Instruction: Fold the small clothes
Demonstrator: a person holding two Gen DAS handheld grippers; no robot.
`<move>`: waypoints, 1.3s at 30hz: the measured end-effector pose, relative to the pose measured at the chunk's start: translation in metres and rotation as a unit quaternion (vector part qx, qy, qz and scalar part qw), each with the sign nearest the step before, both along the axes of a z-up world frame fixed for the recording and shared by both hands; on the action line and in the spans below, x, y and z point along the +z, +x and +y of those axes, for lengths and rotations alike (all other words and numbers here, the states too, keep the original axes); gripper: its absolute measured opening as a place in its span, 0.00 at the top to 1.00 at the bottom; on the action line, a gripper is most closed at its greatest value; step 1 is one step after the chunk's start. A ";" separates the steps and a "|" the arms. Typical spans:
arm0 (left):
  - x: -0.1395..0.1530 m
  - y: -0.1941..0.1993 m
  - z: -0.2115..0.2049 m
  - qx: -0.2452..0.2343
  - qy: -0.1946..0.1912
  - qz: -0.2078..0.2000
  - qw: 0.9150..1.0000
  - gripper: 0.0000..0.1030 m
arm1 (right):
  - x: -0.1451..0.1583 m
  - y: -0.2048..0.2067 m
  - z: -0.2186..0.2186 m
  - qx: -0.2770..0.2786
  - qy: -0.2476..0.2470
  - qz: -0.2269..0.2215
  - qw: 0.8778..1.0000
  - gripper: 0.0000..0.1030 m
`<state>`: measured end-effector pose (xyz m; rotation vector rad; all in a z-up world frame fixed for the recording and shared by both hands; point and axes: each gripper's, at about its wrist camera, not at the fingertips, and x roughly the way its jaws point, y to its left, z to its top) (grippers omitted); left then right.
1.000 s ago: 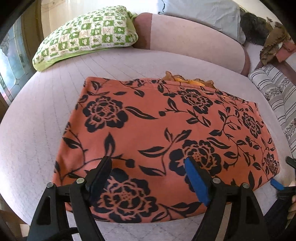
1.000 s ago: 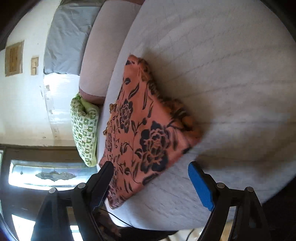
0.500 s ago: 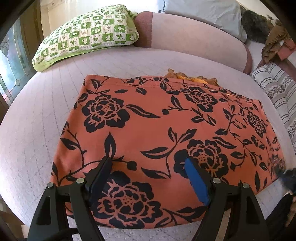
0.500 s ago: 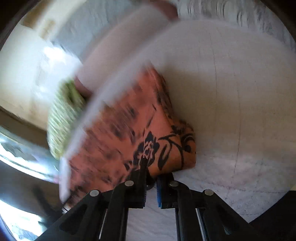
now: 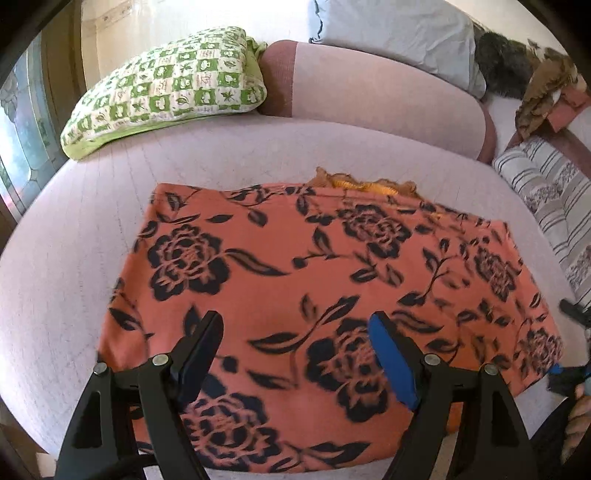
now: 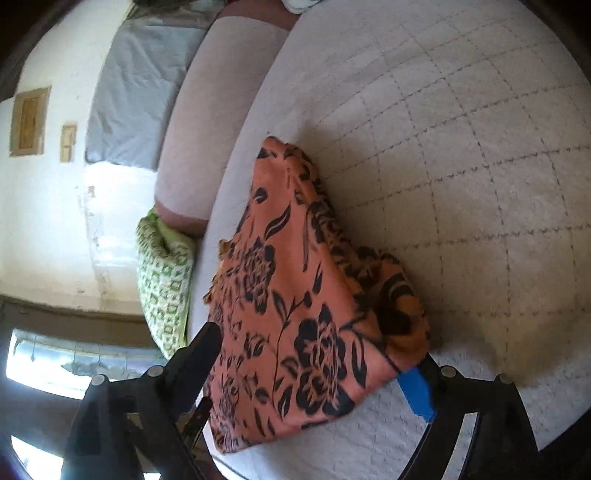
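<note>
An orange garment with black flowers (image 5: pixel 314 295) lies folded flat on the quilted pale bed (image 5: pixel 74 258). My left gripper (image 5: pixel 295 350) is open and hovers over the garment's near edge. My right gripper (image 6: pixel 317 365) is open with its jaws wide on either side of the garment's right end (image 6: pixel 314 314), the blue pad (image 6: pixel 417 391) under the lifted corner. The right gripper also shows at the right edge of the left wrist view (image 5: pixel 569 373).
A green checked pillow (image 5: pixel 166 88) and a pink bolster (image 5: pixel 369 96) lie at the back of the bed. A grey pillow (image 5: pixel 399 33) sits behind them. Striped cushions (image 5: pixel 546 199) and a heap of clothes (image 5: pixel 535 92) are at the right.
My right gripper was open, shut near the garment's corner half a second ago, and is open again around the corner. My left gripper has stayed open and moved slightly closer.
</note>
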<state>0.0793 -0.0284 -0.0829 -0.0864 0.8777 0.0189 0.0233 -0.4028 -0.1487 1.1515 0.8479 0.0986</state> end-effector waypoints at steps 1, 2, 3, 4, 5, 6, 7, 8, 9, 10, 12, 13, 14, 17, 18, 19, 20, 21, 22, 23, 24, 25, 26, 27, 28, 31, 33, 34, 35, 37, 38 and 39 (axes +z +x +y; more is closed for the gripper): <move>0.000 0.003 -0.003 -0.002 -0.002 0.001 1.000 0.21 | 0.001 0.000 0.000 -0.003 -0.004 0.001 1.000 0.18; 0.000 0.007 -0.009 -0.007 0.001 0.000 1.000 0.21 | 0.002 0.003 0.000 -0.008 -0.010 0.000 1.000 0.23; 0.000 0.010 -0.012 -0.011 0.006 -0.001 1.000 0.21 | 0.003 0.005 0.000 -0.009 -0.017 0.000 1.000 0.31; -0.004 0.016 -0.019 -0.018 0.019 0.003 1.000 0.21 | 0.003 0.008 -0.002 -0.007 -0.024 0.001 1.000 0.36; -0.014 0.025 -0.026 -0.025 0.034 0.024 0.999 0.21 | 0.004 0.012 -0.001 -0.004 -0.038 0.004 0.999 0.42; -0.027 0.033 -0.032 -0.031 0.051 0.054 0.997 0.21 | 0.003 0.016 0.001 0.001 -0.052 0.011 0.999 0.44; -0.035 0.037 -0.035 -0.033 0.068 0.057 0.995 0.19 | 0.000 0.018 0.001 0.006 -0.054 0.018 0.998 0.45; -0.032 0.035 -0.036 -0.033 0.075 0.041 0.996 0.19 | 0.000 0.018 0.001 0.006 -0.056 0.020 0.998 0.45; -0.025 0.033 -0.036 -0.033 0.077 0.040 0.996 0.19 | 0.003 0.018 0.002 0.009 -0.057 0.015 0.998 0.44; -0.017 0.029 -0.035 -0.034 0.065 0.030 0.997 0.19 | 0.006 0.018 0.002 0.012 -0.056 0.012 0.998 0.43; -0.004 0.023 -0.031 -0.031 0.052 -0.004 0.998 0.19 | 0.012 0.018 0.001 0.009 -0.071 0.004 0.997 0.42; -0.003 0.023 -0.031 -0.029 0.058 -0.008 0.998 0.19 | 0.011 0.020 0.001 0.009 -0.076 0.008 0.997 0.42; -0.008 0.027 -0.031 -0.029 0.063 0.001 0.998 0.19 | 0.007 0.024 0.002 0.012 -0.079 0.017 0.997 0.40; -0.040 0.039 -0.031 -0.037 0.076 0.036 0.996 0.15 | 0.007 0.037 0.010 0.030 -0.123 0.028 0.992 0.84; -0.039 0.038 -0.033 -0.040 0.085 0.031 0.995 0.15 | 0.008 0.039 0.011 0.036 -0.122 0.028 0.991 0.85; -0.038 0.039 -0.032 -0.037 0.080 0.034 0.996 0.15 | 0.012 0.041 0.014 0.039 -0.132 0.028 0.990 0.86; -0.036 0.040 -0.031 -0.035 0.071 0.041 0.996 0.17 | 0.022 0.042 0.019 0.044 -0.152 0.022 0.987 0.86; -0.032 0.039 -0.029 -0.033 0.064 0.045 0.996 0.19 | 0.032 0.043 0.024 0.048 -0.168 0.014 0.985 0.86; -0.025 0.036 -0.025 -0.029 0.047 0.043 0.998 0.25 | 0.038 0.043 0.027 0.048 -0.175 0.010 0.983 0.86; -0.018 0.032 -0.021 -0.027 0.035 0.035 0.998 0.27 | 0.047 0.042 0.032 0.050 -0.187 0.002 0.981 0.86; -0.013 0.026 -0.016 -0.026 0.029 0.019 0.999 0.27 | 0.053 0.042 0.036 0.054 -0.200 -0.005 0.978 0.86; -0.009 0.018 -0.012 -0.020 0.034 0.001 0.999 0.27 | 0.055 0.043 0.039 0.057 -0.210 -0.005 0.976 0.86; -0.012 0.016 -0.009 -0.011 0.042 -0.002 0.999 0.27 | 0.053 0.045 0.039 0.058 -0.214 -0.001 0.975 0.86; -0.020 0.018 -0.008 -0.012 0.044 0.011 0.999 0.27 | 0.047 0.047 0.038 0.058 -0.214 0.011 0.975 0.86; -0.040 0.026 -0.009 -0.021 0.054 0.053 0.997 0.25 | 0.034 0.051 0.034 0.056 -0.209 0.032 0.976 0.86; -0.036 0.026 -0.015 -0.031 0.081 0.032 0.996 0.23 | 0.017 0.053 0.032 0.052 -0.194 0.055 0.978 0.86; -0.028 0.027 -0.004 -0.028 0.023 0.038 0.999 0.24 | 0.030 0.052 0.039 0.058 -0.209 0.040 0.975 0.86; -0.023 0.024 0.002 -0.027 0.001 0.032 0.999 0.24 | 0.046 0.052 0.049 0.067 -0.225 0.024 0.972 0.86; -0.016 0.017 0.009 -0.018 -0.009 0.020 1.000 0.24 | 0.056 0.052 0.055 0.073 -0.233 0.011 0.970 0.86; -0.001 0.005 0.023 -0.005 -0.024 -0.005 1.000 0.24 | 0.085 0.053 0.078 0.089 -0.253 -0.025 0.963 0.86; 0.006 -0.001 0.032 0.002 -0.033 -0.016 0.999 0.24 | 0.101 0.054 0.094 0.099 -0.264 -0.045 0.958 0.86; 0.015 -0.010 0.044 0.014 -0.044 -0.030 0.998 0.24 | 0.111 0.054 0.105 0.107 -0.269 -0.057 0.955 0.86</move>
